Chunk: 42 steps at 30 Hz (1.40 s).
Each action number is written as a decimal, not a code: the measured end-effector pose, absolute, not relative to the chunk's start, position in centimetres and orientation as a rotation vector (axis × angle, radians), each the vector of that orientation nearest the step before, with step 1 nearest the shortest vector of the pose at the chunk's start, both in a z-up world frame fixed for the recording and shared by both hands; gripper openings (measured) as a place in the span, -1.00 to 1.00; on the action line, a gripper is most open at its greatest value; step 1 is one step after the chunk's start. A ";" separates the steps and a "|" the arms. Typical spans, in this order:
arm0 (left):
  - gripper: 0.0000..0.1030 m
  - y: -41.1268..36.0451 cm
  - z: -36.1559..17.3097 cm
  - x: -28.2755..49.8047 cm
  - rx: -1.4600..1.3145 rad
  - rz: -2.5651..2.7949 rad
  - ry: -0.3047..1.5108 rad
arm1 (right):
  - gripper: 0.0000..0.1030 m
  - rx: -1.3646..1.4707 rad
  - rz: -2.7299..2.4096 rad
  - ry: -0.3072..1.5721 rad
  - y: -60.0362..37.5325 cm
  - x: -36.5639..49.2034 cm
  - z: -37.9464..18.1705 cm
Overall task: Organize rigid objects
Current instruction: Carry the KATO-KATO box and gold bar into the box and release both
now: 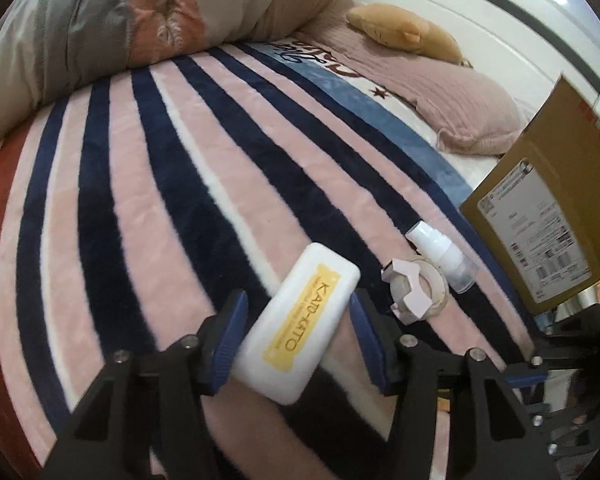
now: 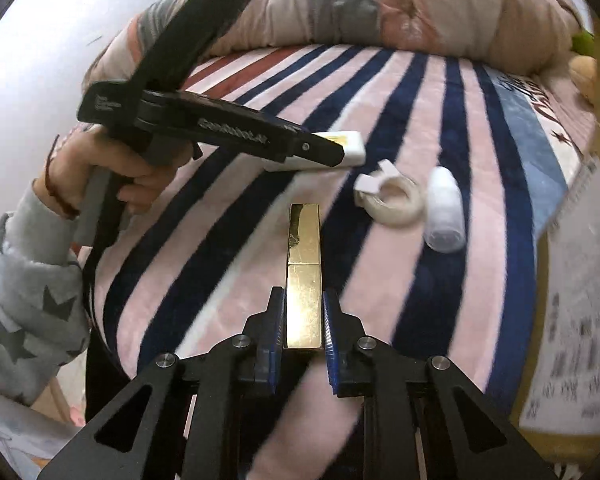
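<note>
My left gripper (image 1: 298,314) is shut on a white rectangular case with a yellow KATO-KATO label (image 1: 298,326), held above the striped blanket; the case also shows in the right wrist view (image 2: 349,146), at the tip of the left gripper (image 2: 331,152). My right gripper (image 2: 303,312) is shut on a long gold rectangular bar (image 2: 303,276) that points forward. A tape roll with a pale pink holder (image 1: 417,290) (image 2: 393,198) and a white spray bottle (image 1: 441,254) (image 2: 445,210) lie on the blanket to the right.
A cardboard box with a shipping label (image 1: 547,216) stands at the right edge of the bed. A bunched duvet (image 1: 140,20), a pink pillow (image 1: 459,92) and a tan plush toy (image 1: 407,30) lie at the far side. The striped blanket (image 1: 160,184) covers the bed.
</note>
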<state>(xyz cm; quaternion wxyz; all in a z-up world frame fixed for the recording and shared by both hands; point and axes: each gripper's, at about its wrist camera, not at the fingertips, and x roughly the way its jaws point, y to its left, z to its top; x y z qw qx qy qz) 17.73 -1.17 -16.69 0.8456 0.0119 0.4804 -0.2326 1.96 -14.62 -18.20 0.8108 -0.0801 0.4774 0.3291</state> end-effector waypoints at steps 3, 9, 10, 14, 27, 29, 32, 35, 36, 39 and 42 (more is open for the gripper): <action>-0.29 -1.2 -16.6 17.2 0.018 -0.448 1.011 | -0.73 -0.159 0.688 1.019 -14.9 1.8 -18.2; -0.36 0.8 -16.1 12.7 0.005 -0.347 1.019 | -0.73 -0.180 0.682 1.002 -14.0 1.9 -18.3; -0.36 1.4 -16.0 11.7 -0.012 -0.325 1.022 | -0.73 -0.177 0.681 1.001 -13.8 2.0 -18.4; -0.36 2.9 -16.1 8.3 -0.041 -0.238 1.007 | -0.73 -0.180 0.682 0.986 -13.3 2.4 -18.7; -0.38 2.7 -16.9 6.1 -0.072 -0.131 0.900 | -0.74 -0.243 0.643 0.946 -11.0 3.1 -18.4; -0.38 2.9 -16.0 5.7 -0.083 -0.141 0.884 | -0.74 -0.242 0.666 0.913 -10.6 2.3 -17.2; -0.38 3.3 -13.2 4.6 -0.086 -0.136 0.828 | -0.74 -0.225 0.707 0.854 -10.5 1.3 -14.6; -0.38 3.3 -10.0 3.4 -0.081 -0.142 0.769 | -0.74 -0.197 0.733 0.784 -11.2 0.4 -11.6; -0.38 3.0 -8.4 2.9 -0.074 -0.150 0.744 | -0.74 -0.183 0.744 0.755 -11.6 0.0 -10.2; -0.38 1.8 -4.3 1.9 -0.048 -0.190 0.678 | -0.74 -0.149 0.761 0.687 -13.0 -0.8 -7.4; -0.38 -0.3 -0.8 1.4 -0.025 -0.253 0.620 | -0.74 -0.104 0.748 0.610 -15.7 -1.6 -4.3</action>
